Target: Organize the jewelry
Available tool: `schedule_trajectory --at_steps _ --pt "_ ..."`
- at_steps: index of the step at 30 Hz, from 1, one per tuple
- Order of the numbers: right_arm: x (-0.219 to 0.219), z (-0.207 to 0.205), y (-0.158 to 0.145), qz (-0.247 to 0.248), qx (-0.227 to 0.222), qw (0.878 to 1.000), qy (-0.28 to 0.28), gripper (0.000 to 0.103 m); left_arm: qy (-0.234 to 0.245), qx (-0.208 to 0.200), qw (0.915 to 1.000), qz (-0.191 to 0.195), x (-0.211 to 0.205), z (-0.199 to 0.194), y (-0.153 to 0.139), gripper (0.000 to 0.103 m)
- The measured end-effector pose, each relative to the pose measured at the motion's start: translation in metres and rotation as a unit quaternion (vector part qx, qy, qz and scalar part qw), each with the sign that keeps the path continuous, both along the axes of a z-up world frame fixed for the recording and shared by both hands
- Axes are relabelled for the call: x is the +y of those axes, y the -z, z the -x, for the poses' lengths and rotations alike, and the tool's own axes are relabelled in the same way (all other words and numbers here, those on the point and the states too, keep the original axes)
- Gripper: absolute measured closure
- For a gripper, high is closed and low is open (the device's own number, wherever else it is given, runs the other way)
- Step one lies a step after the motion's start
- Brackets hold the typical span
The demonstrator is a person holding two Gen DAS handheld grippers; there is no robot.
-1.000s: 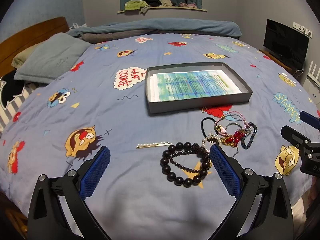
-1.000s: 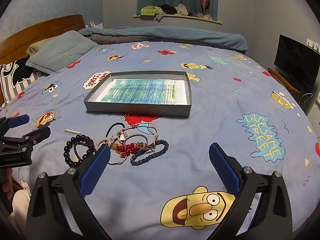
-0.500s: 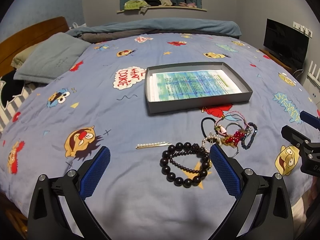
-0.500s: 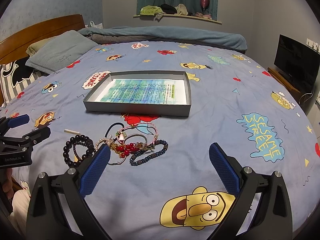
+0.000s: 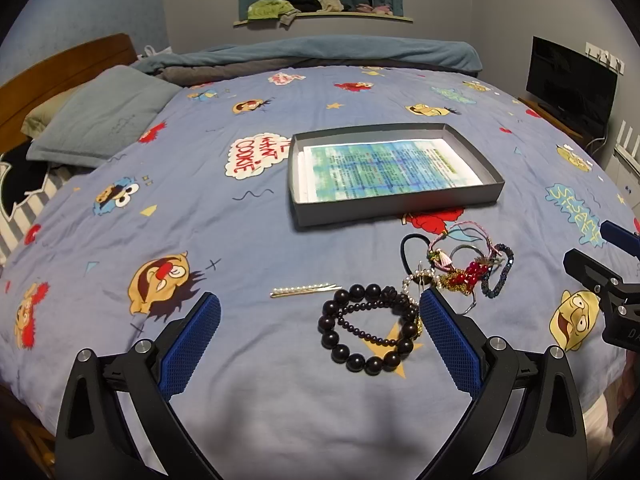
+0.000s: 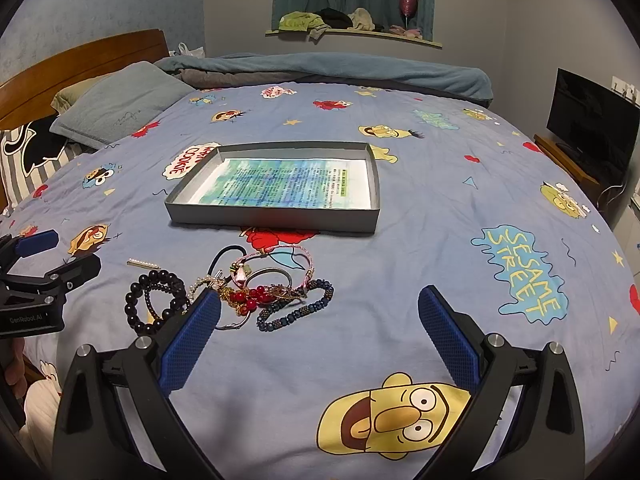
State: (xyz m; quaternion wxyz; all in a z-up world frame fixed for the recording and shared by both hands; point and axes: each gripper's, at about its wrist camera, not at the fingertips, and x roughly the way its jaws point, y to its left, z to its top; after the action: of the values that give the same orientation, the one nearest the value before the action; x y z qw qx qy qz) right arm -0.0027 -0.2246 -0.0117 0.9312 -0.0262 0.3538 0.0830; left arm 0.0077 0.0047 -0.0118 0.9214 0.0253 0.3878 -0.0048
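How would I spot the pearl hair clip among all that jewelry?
Start at the shallow grey cardboard tray on the blue cartoon bedspread. Nearer the camera and leftward lies the slim gold hair clip lined with small pearls: straight and alone, left of the black beaded bracelet.

One shallow grey cardboard tray (image 5: 394, 204) lined with one printed sheet of paper (image 5: 384, 168). Nearer than the tray: one black large-bead bracelet (image 5: 366, 330), one thin dark small-bead bracelet (image 5: 362, 320) within it, one slim pearl-set hair clip (image 5: 303, 290), one tangled heap of mixed jewelry (image 5: 460, 264), pieces uncountable
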Motion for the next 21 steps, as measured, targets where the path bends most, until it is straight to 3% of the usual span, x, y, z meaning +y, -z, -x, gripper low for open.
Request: schedule_trajectory --at_steps 10,16,21 --pt "-0.001 -0.002 0.003 0.001 0.002 1.0 0.002 0.005 0.005 -0.003 1.0 0.003 0.002 -0.001 0.004 0.004" --pt "0.003 -0.012 0.013 0.01 -0.002 1.0 -0.013 0.005 0.015 -0.028 0.9995 -0.002 0.014 -0.005 0.019 0.004" --pt "0.003 -0.023 0.024 -0.007 0.006 1.0 -0.026 0.006 0.021 -0.017 0.9996 -0.004 0.029 -0.014 0.04 0.004"
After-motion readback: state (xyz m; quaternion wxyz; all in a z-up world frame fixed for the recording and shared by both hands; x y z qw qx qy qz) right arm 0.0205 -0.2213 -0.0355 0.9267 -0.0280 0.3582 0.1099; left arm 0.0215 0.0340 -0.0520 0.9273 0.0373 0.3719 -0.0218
